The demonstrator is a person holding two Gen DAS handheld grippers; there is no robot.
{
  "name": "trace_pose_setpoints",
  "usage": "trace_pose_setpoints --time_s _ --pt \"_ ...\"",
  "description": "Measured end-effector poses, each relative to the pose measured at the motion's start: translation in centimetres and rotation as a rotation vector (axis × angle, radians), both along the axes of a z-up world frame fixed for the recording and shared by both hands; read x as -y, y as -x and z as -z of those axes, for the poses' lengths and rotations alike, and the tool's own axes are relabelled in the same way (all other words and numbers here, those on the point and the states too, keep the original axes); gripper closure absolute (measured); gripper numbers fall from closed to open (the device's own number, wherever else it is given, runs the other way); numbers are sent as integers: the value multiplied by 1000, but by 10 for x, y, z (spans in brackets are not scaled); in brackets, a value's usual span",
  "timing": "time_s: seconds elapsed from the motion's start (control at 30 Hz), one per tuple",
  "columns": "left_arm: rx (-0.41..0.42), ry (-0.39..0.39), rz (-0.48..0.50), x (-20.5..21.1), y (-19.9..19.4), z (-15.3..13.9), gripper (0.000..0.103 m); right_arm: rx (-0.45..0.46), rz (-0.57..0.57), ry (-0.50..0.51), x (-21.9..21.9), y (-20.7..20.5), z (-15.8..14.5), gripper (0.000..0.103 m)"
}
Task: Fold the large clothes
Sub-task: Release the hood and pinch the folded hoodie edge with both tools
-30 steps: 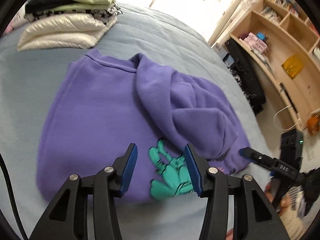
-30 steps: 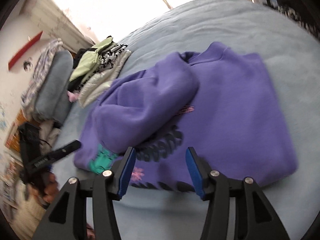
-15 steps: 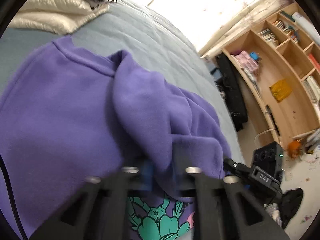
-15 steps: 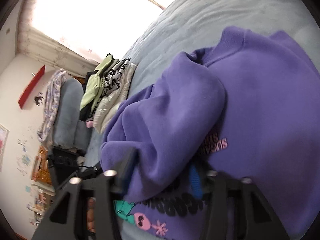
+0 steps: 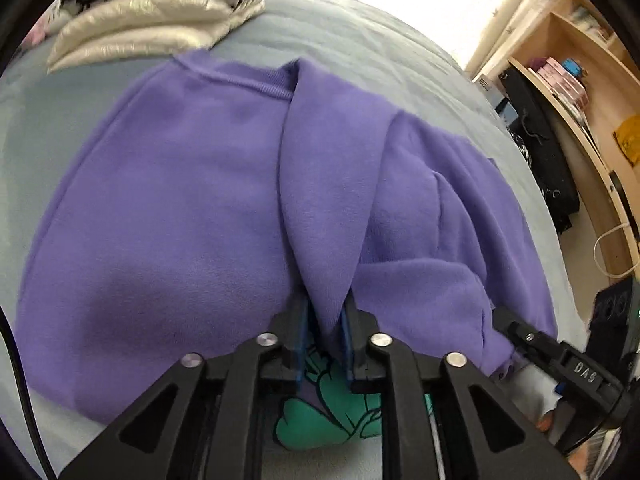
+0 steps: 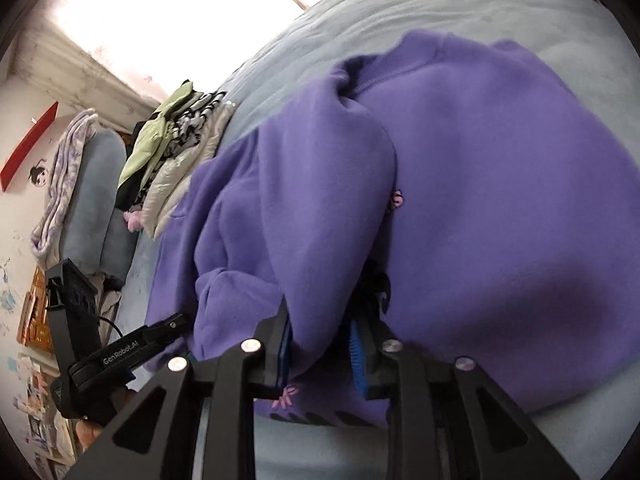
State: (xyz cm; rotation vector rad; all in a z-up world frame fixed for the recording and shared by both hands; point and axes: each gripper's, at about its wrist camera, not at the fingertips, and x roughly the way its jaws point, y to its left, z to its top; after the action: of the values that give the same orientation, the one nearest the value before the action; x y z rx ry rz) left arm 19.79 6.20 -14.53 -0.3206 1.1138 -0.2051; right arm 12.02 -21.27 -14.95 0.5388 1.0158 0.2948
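- Your sweatshirt (image 5: pixel 192 200) is plain purple, with a teal flower print (image 5: pixel 320 420) outlined in black.
- You see small pink flowers (image 6: pixel 286 394) and black lettering (image 6: pixel 320 418) near its hem.
- Your gripper pads (image 6: pixel 356 350) are blue on black fingers.
- The bedcover (image 5: pixel 360 48) is pale blue-grey.
- The pile (image 6: pixel 176 136) shows light green, black-and-white check and shiny cream.

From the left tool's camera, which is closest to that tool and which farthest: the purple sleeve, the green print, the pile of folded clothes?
1. Purple sleeve: pinched between the left tool's pads.
2. Green print: just beneath the tool, on the sweatshirt's near edge.
3. Pile of folded clothes: far upper left, beyond the sweatshirt.
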Motion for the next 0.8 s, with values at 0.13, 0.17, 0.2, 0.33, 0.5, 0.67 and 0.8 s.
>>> trace_pose_setpoints --time_s 0.13,0.17,0.2,0.33,0.5,0.67,0.8 --pt "67 -50 -37 -6 14 -21 64 37 11 100 3 11 -26 68" --pt "86 -56 -48 -9 19 -28 64 59 24 121 4 16 -33 68" --pt "106 -69 -61 -12 21 -34 64 92 46 152 6 22 -42 68" --pt "207 -98 -64 -10 24 -56 64 217 97 228 5 32 -66 68" --pt "232 -83 -10 8 -9 -57 76 279 -15 212 -23 -5 -70 68" --pt "226 -68 23 32 -48 -40 82 257 -98 203 -50 -59 -48 68" --pt "193 -160 -7 36 -70 -16 90 234 -76 281 -48 -88 -28 68"
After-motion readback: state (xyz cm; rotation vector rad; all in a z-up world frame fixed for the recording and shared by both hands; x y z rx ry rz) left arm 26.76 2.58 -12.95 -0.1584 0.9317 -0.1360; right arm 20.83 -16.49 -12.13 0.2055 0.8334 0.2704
